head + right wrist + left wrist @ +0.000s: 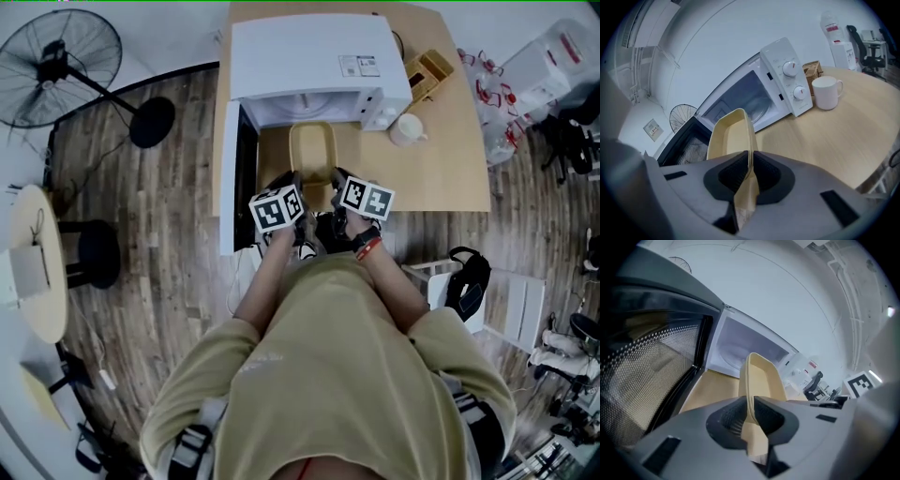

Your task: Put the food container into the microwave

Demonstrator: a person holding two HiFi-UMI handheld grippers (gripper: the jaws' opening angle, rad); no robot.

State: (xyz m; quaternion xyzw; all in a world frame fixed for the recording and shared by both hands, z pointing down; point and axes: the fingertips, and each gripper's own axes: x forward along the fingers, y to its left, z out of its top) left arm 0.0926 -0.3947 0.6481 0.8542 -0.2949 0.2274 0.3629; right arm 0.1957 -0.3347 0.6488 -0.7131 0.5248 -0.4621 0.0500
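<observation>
A tan, open food container [312,155] hangs over the wooden table [441,173] just in front of the white microwave [309,56]. The microwave's door [242,183] stands swung open to the left. My left gripper [289,186] is shut on the container's near left rim, and my right gripper [336,182] is shut on its near right rim. In the left gripper view the container [761,380] points at the open cavity [740,345], its wall pinched by the gripper [750,416]. In the right gripper view the container [729,136] is likewise pinched by the gripper [749,176].
A white mug [408,128] and a small wooden box [428,75] stand on the table right of the microwave. The mug [826,93] sits beside the microwave's dials [790,69]. A floor fan [61,56] stands at far left, chairs and bags at right.
</observation>
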